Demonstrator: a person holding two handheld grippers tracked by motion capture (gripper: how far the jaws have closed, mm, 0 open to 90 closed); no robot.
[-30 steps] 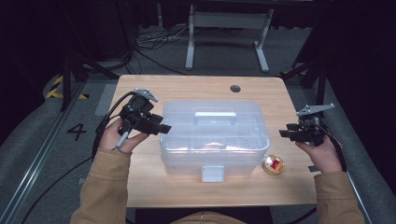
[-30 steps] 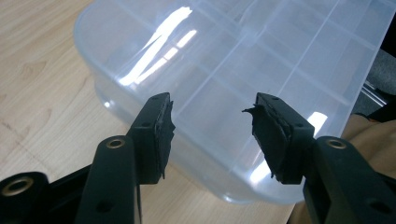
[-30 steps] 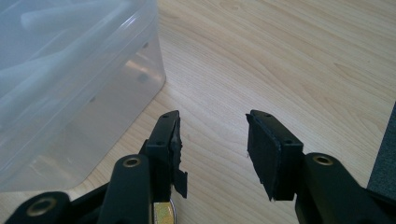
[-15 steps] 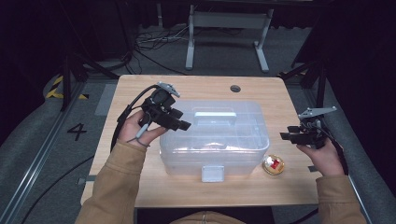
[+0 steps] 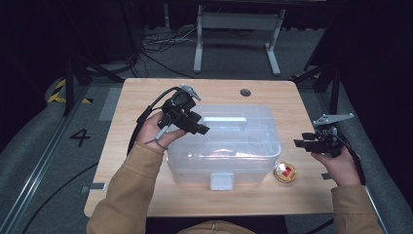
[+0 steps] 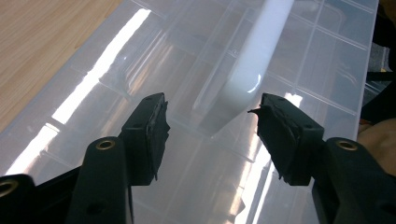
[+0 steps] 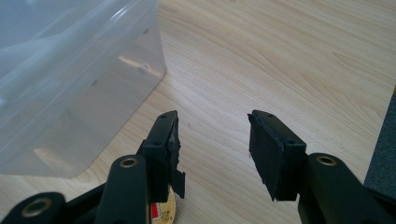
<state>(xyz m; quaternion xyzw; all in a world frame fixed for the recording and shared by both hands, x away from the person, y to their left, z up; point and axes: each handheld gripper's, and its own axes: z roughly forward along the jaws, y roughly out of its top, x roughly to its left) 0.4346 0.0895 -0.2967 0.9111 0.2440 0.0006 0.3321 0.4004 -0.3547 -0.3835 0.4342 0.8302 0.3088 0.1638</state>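
Observation:
A clear plastic storage box point(image 5: 229, 146) with a lid, a white handle point(image 5: 225, 120) and a white front latch point(image 5: 221, 181) sits mid-table. My left gripper point(image 5: 200, 127) hovers over the lid's left end, open, its jaws either side of the near end of the handle point(image 6: 243, 79) in the left gripper view, apart from it. My right gripper point(image 5: 303, 142) hangs open off the box's right side, above bare wood. A small round tin point(image 5: 284, 172) with a red and yellow label lies on the table by the box's front right corner, also glimpsed under the right gripper's jaw point(image 7: 163, 207).
The wooden table point(image 5: 141, 97) has a round cable hole point(image 5: 245, 92) near its far edge. Bare wood lies left and behind the box. Cables and a metal stand point(image 5: 234, 29) are on the floor beyond; a grey floor strip runs along the table's right side point(image 7: 380, 158).
My left gripper has risen from the box's left side and moved right, over the lid towards the handle. The right gripper has barely moved.

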